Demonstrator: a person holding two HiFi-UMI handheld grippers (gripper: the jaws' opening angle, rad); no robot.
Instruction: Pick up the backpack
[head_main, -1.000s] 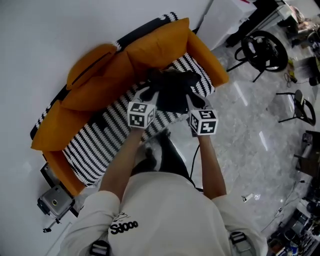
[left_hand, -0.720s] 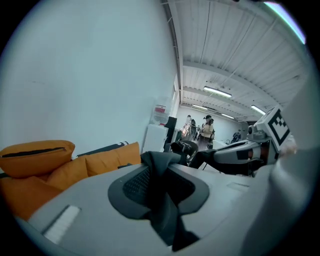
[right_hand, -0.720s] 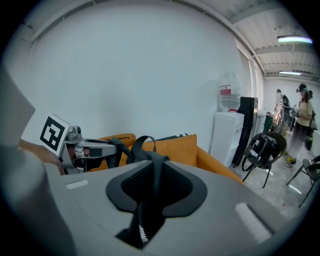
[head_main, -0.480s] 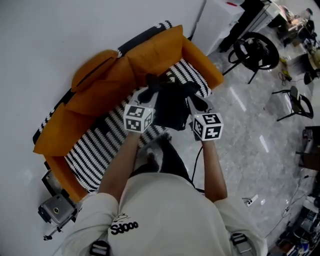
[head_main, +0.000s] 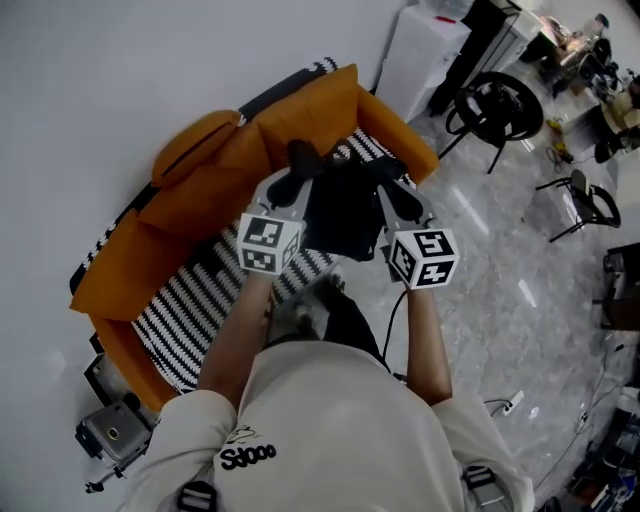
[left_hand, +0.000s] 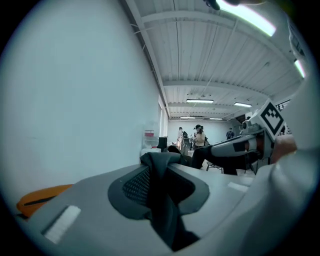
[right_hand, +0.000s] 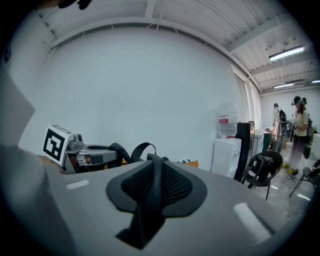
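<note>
A black backpack (head_main: 343, 212) hangs by its shoulder straps between my two grippers, above the striped seat of an orange sofa (head_main: 200, 190). At the bag's upper left my left gripper (head_main: 293, 172) is shut on one strap (left_hand: 161, 186), whose black webbing is pinched between the mesh pads. On the upper right, my right gripper (head_main: 392, 185) is shut on the other strap (right_hand: 151, 192). Each gripper shows in the other's view: the right gripper (left_hand: 240, 146) and the left gripper (right_hand: 87, 156). Both point roughly level. The bag's body is out of sight in both gripper views.
The sofa stands against a white wall (head_main: 90, 80). A white cabinet (head_main: 425, 50) and a black chair (head_main: 498, 105) stand on the glossy floor to the right. A small grey device (head_main: 110, 430) sits by the sofa's near end. People stand far off (left_hand: 199, 136).
Both grippers have risen and moved away from me with the straps still pinched, and the backpack has come up off the sofa seat with them.
</note>
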